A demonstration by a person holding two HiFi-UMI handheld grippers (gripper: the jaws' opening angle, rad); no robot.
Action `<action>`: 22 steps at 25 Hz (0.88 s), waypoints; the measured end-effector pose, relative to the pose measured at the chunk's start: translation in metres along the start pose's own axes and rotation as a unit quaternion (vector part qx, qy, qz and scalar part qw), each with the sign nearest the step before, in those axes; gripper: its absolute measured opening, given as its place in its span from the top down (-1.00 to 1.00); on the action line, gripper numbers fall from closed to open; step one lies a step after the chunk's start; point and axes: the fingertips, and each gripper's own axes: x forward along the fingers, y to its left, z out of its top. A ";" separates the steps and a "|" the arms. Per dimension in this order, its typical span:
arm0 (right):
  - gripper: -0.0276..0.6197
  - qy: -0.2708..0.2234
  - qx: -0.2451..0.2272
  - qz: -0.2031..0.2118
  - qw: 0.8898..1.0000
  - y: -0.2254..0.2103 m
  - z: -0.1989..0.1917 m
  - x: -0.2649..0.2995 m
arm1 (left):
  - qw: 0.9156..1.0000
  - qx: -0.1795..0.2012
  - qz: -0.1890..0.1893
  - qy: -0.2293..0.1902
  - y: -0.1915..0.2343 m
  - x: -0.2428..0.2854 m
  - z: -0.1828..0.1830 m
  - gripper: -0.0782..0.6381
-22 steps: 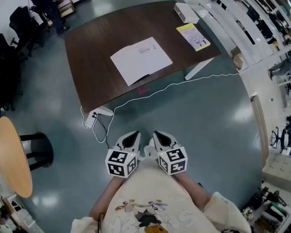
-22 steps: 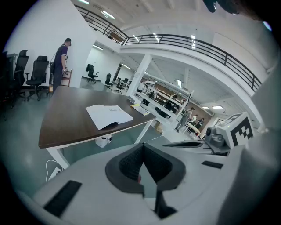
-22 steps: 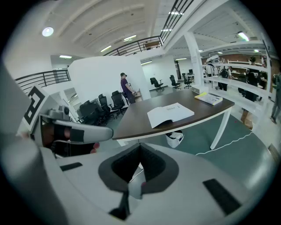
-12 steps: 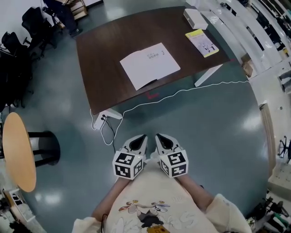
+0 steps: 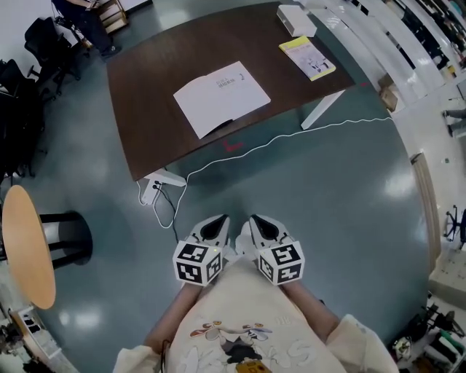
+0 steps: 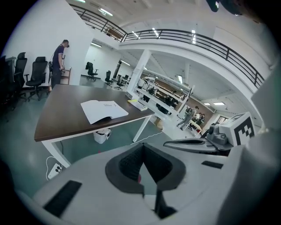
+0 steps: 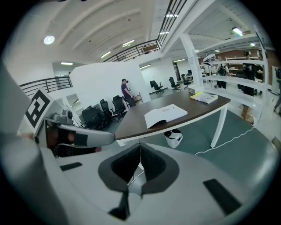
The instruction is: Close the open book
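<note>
**Book out of reach, both tongs closed empty**

White open paper book (image 5: 221,97) lies mid dark brown wooden table (image 5: 138,138), nearer its front edge. Prob. light, thin, floppy, and may slide on the smooth top. Best hold: free page edge by the front edge.

Left gripper (image 5: 213,221) & right gripper (image 5: 257,221) are closed on nothing, well apart from table.

Yellow booklet (image 5: 309,57) & white box (image 5: 295,20) at far right corner: no obstruction. White cable (image 5: 291,135) on floor before table: trip risk.

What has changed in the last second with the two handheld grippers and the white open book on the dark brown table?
Almost nothing. The left gripper and right gripper stay shut and empty, side by side in front of the person's body, far short of the dark brown wooden table. The white open book still lies open there, untouched. Only the head view swayed slightly.
</note>
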 end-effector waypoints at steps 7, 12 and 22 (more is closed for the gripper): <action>0.90 0.013 0.014 -0.004 1.000 -0.036 -0.020 -0.014 | 0.999 -0.030 0.018 0.001 -0.015 0.022 -0.017 0.76; 0.90 0.014 0.019 -0.007 1.000 -0.052 -0.006 -0.001 | 1.000 -0.029 0.006 0.007 -0.019 0.044 -0.005 0.76; 0.90 0.026 0.029 -0.044 0.998 -0.108 0.046 0.059 | 0.998 -0.040 -0.034 0.023 0.019 0.122 0.062 0.77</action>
